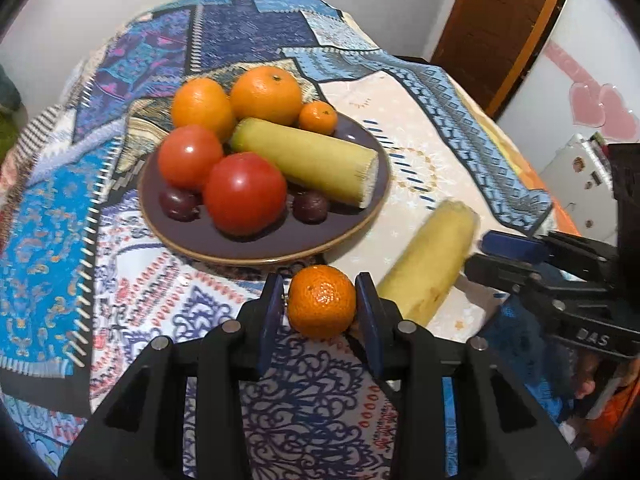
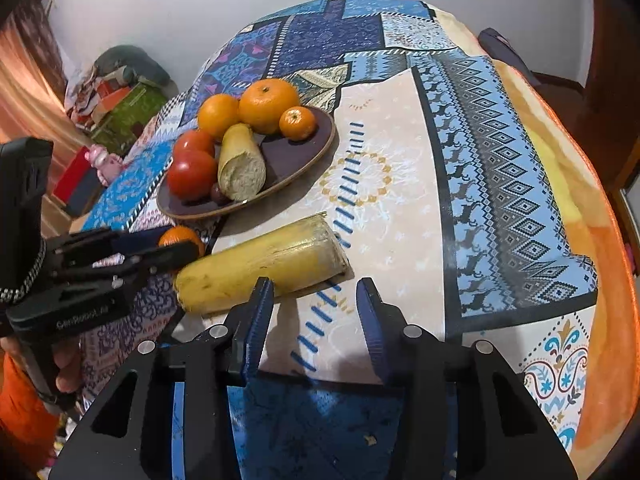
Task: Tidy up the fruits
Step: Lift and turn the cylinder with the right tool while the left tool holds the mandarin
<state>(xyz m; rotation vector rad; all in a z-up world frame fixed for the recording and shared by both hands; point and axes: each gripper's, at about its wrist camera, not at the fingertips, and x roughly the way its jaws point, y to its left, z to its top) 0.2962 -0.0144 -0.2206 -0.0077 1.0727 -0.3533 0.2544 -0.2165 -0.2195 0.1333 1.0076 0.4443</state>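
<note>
My left gripper (image 1: 322, 300) is shut on a small mandarin (image 1: 322, 302), held just in front of the dark plate (image 1: 352, 232); they also show in the right wrist view, the gripper (image 2: 176, 246) and the mandarin (image 2: 180, 236). The plate holds two oranges (image 1: 266, 94), a small mandarin (image 1: 318, 117), two tomatoes (image 1: 244, 194), two dark plums (image 1: 310, 207) and a yellow cut stalk piece (image 1: 308, 158). A second yellow piece (image 2: 264, 260) lies on the cloth beside the plate. My right gripper (image 2: 316, 308) is open and empty, just right of it.
A patterned blue and cream cloth (image 2: 400, 184) covers the rounded table. Its edge drops off at the right (image 2: 600, 240). Boxes and clutter (image 2: 120, 108) sit on the floor beyond the left side. A wooden door (image 1: 500, 20) stands behind.
</note>
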